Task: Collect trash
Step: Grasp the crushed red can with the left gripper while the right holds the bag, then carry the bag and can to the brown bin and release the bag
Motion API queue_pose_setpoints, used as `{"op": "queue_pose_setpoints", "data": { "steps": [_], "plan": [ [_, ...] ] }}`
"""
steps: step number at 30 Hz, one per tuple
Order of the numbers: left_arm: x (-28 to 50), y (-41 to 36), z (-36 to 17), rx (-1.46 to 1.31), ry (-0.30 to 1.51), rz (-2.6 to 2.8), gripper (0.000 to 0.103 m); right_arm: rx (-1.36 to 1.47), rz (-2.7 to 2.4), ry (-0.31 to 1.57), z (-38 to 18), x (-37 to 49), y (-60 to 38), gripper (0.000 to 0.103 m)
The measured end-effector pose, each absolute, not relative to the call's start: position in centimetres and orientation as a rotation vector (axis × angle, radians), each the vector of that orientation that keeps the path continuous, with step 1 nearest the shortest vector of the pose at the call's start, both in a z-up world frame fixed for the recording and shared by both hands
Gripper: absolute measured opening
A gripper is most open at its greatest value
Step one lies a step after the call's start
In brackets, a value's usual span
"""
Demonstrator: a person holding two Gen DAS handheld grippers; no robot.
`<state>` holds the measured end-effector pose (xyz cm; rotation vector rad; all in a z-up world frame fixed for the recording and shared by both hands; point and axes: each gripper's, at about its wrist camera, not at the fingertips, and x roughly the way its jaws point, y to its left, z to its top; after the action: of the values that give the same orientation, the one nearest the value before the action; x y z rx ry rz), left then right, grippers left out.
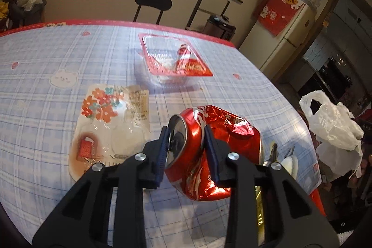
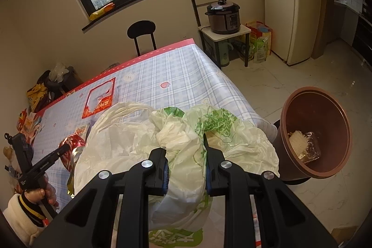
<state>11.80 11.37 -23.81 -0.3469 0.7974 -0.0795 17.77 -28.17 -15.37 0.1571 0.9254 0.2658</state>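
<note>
A: Red crushed can (image 1: pixel 209 150) sits clamped in your left hand-held gripper (image 1: pixel 186 148), one blue pad on its open top rim, the other pressed into the dented side. It hangs over the near right part of the table (image 1: pixel 58 57).

B: Which way does it point?

A: Its long axis runs roughly crosswise to your fingers, silver top toward the left, crumpled base toward the right table edge.

B: And my right hand-held gripper (image 2: pixel 186 162)?

A: Nearly closed on a bunched fold of the white and green plastic bag (image 2: pixel 176 131), which billows above the near right corner of the table. What is inside the bag cannot be told.

B: Other containers?

A: A brown bin (image 2: pixel 316 134) stands on the floor beside that corner, tilted in the fisheye view, with a wrapped pale block and dark packaging at its bottom. Toward the far edge lies a clear plastic tray (image 1: pixel 169 57) with a red rim and a red label inside. A flat flowered wrapper (image 1: pixel 109 129) lies left of the can.
</note>
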Motion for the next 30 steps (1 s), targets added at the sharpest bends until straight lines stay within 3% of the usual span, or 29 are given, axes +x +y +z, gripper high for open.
{"op": "queue_pose_setpoints", "data": {
  "steps": [15, 30],
  "plan": [
    [3.0, 15.3, -14.4, -0.396, 0.609, 0.179, 0.033, 0.210, 0.343, 0.839, -12.5, 17.0, -27.8, 0.023],
    [-2.8, 13.5, -11.0, -0.428, 0.551, 0.250, 0.033, 0.179, 0.453, 0.847, -11.3, 17.8, -26.6, 0.023]
  ]
}}
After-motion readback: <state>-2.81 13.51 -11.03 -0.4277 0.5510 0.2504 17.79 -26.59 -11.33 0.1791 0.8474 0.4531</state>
